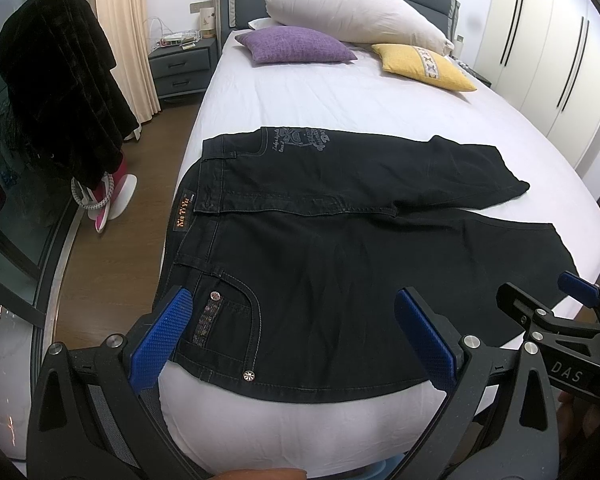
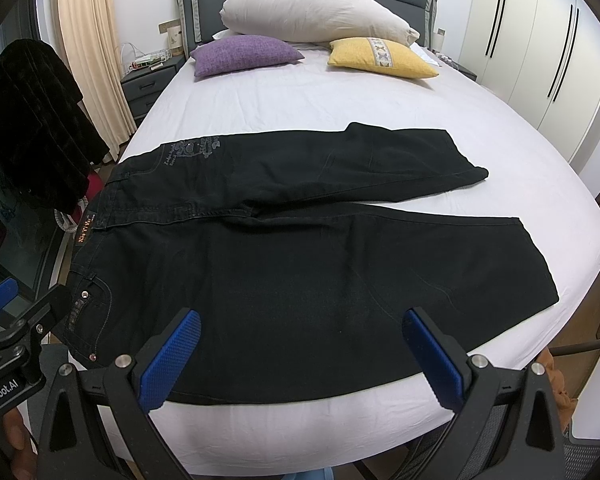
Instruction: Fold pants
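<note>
The pants (image 2: 300, 264) lie flat and seemingly unfolded on the bed (image 2: 340, 96); left gripper (image 1: 296, 340) and right gripper (image 2: 300, 356) hover, fingers spread, empty.

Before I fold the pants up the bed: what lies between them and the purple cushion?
Only bare white sheet between pants and purple cushion, shown in both wrist views.

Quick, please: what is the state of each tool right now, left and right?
Left tool: open, holding nothing, above the near edge of the pants.
Right tool: open, holding nothing, above the same edge.
</note>
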Demonstrator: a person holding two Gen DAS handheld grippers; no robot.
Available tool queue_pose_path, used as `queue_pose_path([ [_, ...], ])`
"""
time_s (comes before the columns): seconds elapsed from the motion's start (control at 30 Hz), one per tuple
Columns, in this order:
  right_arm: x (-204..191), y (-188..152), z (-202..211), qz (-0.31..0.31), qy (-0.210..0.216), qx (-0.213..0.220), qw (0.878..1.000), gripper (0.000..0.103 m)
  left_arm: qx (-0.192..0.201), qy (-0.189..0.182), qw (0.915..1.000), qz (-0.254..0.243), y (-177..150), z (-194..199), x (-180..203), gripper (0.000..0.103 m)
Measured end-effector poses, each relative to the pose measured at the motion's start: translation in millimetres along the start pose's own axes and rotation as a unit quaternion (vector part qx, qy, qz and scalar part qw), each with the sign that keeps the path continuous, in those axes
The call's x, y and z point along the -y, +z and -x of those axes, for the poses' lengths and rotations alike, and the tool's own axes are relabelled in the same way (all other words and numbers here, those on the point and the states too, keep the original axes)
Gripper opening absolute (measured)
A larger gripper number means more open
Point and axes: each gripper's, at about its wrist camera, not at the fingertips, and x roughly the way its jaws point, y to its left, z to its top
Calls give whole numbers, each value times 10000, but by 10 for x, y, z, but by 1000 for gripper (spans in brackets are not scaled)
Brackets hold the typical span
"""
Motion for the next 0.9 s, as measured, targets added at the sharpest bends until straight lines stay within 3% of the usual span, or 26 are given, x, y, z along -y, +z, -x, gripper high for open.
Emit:
queue_pose_path([
  [0.9,8,-14,-17,3,-2,-9,10000,103,-17,15,10000,-9,4,-1,3,103],
])
